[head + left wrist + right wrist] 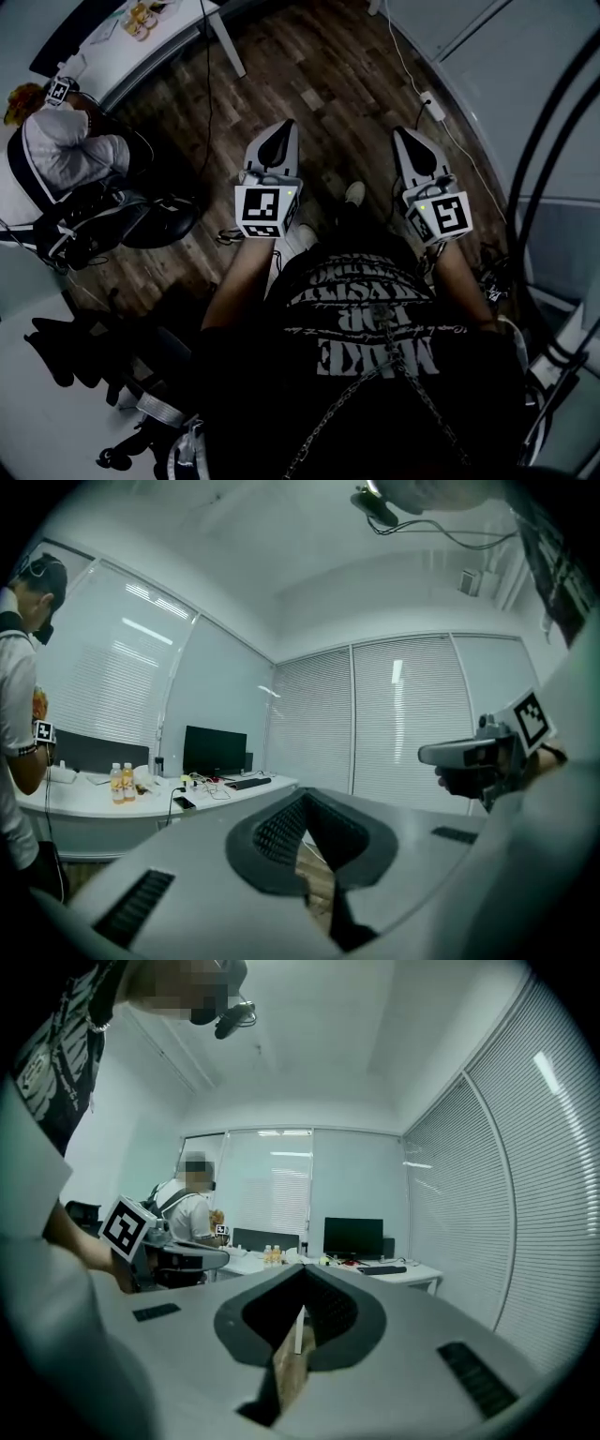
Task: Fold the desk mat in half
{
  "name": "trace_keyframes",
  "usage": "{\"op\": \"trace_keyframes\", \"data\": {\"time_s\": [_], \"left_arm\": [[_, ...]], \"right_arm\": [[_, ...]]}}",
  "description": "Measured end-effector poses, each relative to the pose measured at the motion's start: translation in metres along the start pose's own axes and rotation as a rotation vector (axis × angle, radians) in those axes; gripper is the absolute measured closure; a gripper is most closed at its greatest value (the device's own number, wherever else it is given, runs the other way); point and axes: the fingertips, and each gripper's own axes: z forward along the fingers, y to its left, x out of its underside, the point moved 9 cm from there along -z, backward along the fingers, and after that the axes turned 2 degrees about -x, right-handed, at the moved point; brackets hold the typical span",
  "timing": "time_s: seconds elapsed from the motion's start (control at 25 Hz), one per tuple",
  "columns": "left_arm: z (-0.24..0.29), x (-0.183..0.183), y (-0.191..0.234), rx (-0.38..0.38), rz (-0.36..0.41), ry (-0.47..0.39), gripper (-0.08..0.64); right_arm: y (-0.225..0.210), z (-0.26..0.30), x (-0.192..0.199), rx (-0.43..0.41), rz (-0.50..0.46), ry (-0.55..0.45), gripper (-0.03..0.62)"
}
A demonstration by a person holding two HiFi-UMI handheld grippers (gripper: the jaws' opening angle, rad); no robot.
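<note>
- Table [178,36], far left: white, smooth, with a curved edge, carrying bottles [122,782] and a monitor [214,752]. No mat shows on it, or in any view.
- Left claw [281,141]: clenched on nothing and held level over the floor. It has a smooth grey shell and dark ribbed pads [281,832] tapering to a point.
- Floor [328,84]: matte wood planks, showing between the claws.
- Right claw [410,145]: also clenched and empty, level, beside the left.
- Step in hand, as I judge it: find the mat first. Then part both claws and take two corners of one edge evenly, so the fold lands square.
</note>
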Motion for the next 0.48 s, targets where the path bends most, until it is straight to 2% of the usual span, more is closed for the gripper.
{"op": "trace_keyframes", "data": {"time_s": [0.48], "left_arm": [[0.076, 0.014, 0.019, -0.044, -0.013, 0.058, 0.555]], "right_arm": [[-0.071, 0.055, 0.023, -0.012, 0.018, 0.035, 0.592]]}}
